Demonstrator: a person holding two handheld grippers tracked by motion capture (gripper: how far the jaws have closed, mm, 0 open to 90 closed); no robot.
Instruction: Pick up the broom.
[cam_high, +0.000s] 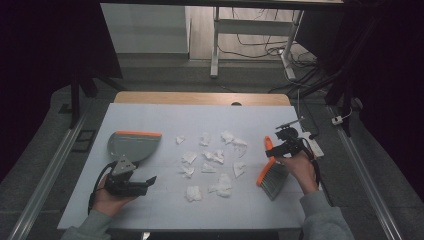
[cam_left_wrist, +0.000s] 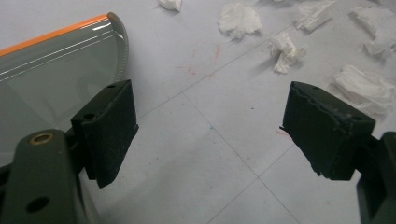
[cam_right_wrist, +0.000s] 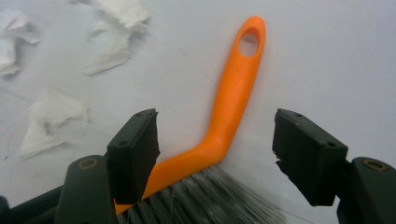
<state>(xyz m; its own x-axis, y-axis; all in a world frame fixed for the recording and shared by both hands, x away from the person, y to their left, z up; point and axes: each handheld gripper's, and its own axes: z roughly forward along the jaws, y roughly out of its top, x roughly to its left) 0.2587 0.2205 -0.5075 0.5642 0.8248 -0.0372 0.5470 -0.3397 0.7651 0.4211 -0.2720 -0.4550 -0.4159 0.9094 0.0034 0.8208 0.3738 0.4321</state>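
Grey dustpan (cam_high: 134, 145) with an orange lip lies flat at my far left, just ahead of my left gripper (cam_high: 150, 181), whose jaws stand wide with nothing between them. Crumpled paper scraps (cam_high: 214, 162) are scattered across the middle of the white table (cam_high: 165, 117). On the right, my right gripper (cam_right_wrist: 215, 142) straddles the orange-handled brush (cam_right_wrist: 231, 102), jaws wide and not pressing it.
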